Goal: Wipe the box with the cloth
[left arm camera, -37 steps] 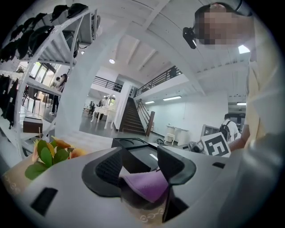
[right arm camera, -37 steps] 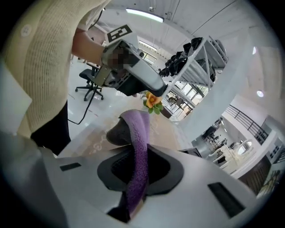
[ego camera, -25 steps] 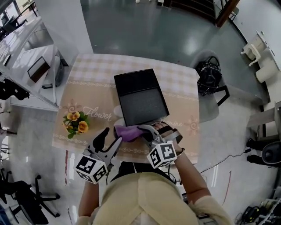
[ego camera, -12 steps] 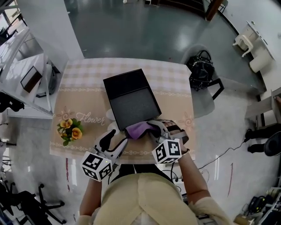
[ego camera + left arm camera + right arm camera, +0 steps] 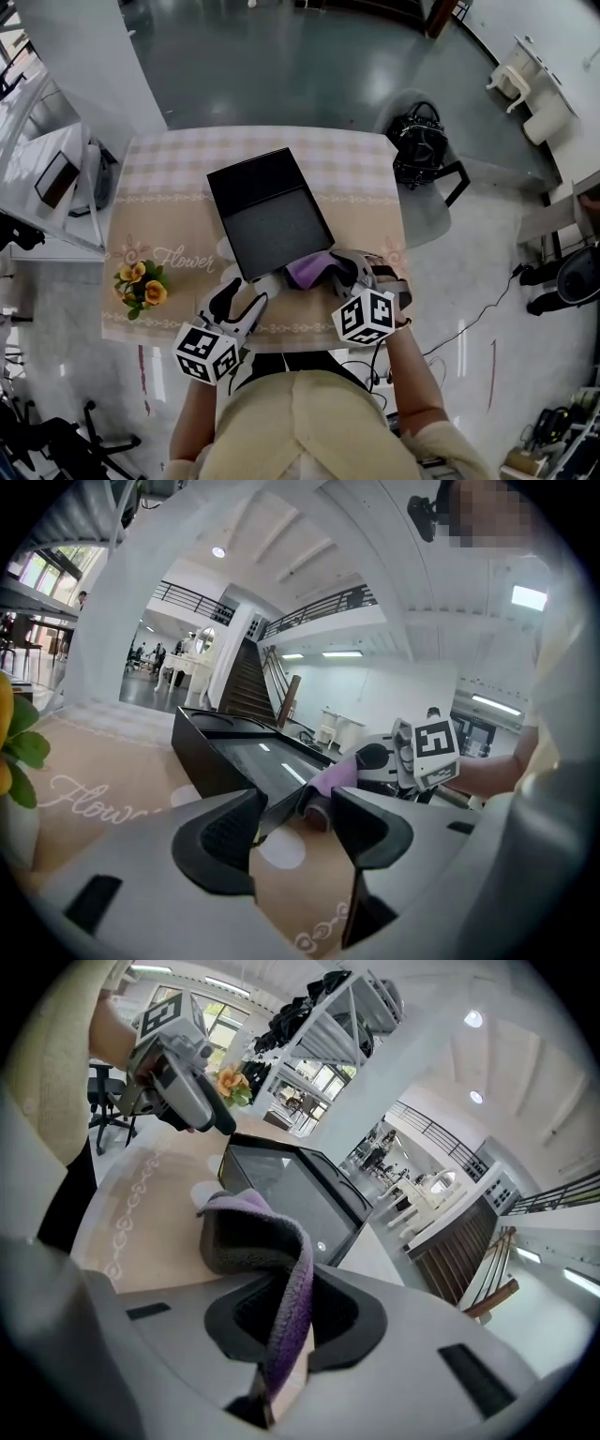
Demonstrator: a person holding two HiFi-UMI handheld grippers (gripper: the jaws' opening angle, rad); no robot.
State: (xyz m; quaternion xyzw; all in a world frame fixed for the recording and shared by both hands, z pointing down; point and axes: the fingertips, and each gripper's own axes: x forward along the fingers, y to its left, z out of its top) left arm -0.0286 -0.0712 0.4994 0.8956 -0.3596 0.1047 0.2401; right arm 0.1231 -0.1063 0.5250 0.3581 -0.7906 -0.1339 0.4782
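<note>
A black open box [image 5: 270,213] lies on the table, seen also as the black box [image 5: 246,757] and the black box [image 5: 291,1188]. My right gripper [image 5: 323,272] is shut on a purple cloth [image 5: 305,271] at the box's near right corner; the cloth [image 5: 262,1241] hangs folded between the jaws. My left gripper [image 5: 241,298] stands open just in front of the box's near edge, with nothing between its fingers. From the left gripper view, the cloth [image 5: 326,778] rests against the box corner.
A small pot of yellow flowers [image 5: 138,284] stands at the table's left. The tablecloth [image 5: 169,187] is beige with a checked far band. A chair with a black bag [image 5: 419,141] sits at the far right. White shelving [image 5: 56,178] stands to the left.
The right gripper with the cloth has shifted slightly right along the box's near edge. The left gripper has moved in closer to the box.
</note>
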